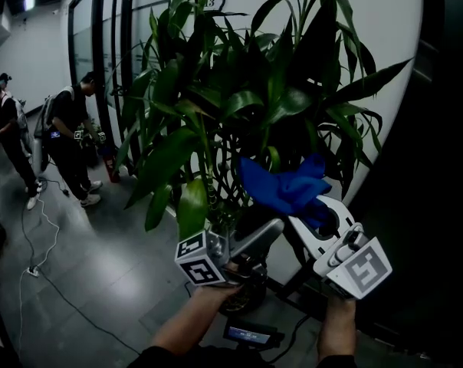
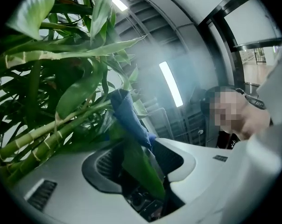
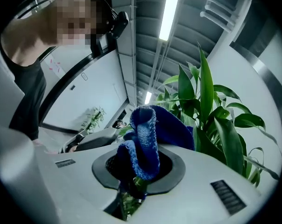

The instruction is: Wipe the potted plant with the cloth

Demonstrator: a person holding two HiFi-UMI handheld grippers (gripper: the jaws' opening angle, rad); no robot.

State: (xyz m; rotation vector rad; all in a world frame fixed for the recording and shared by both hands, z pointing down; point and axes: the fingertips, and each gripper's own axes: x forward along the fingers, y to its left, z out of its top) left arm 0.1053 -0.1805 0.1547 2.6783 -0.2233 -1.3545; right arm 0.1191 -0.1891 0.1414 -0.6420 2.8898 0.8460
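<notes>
The potted plant [image 1: 239, 90] is the biggest thing here, a tall bushy clump standing on the grey tiled floor [image 1: 86, 267] against a white wall, with its dark pot mostly hidden behind the 2 grippers. Its long, glossy, blade-shaped leaves arch outward in every direction. In the left gripper view the stalks [image 2: 47, 134] show as pale green canes with rings along them, stiff-looking beside the pliant foliage. I judge the leaves to be light, smooth and a little slippery, and easy to crease or tear, so each is best supported near its middle or base and stroked along its length, not across it. The blue cloth [image 1: 285, 186] is up among the lower leaves at the right front of the plant; it is a soft, ribbed knit, bunched into a loose fold, limp enough to wrap a leaf and unlikely to scratch. The right gripper [image 1: 312, 213] has its fingers clamped on that cloth, the fabric spilling up out of the gap, with a scrap of green showing under it. The left gripper [image 1: 274, 228] points upward beside it; its fingers stand apart, with 1 narrow leaf [image 2: 141, 164] lying loosely in the gap between them and not pinched. The cloth hangs just past that leaf's upper part.
</notes>
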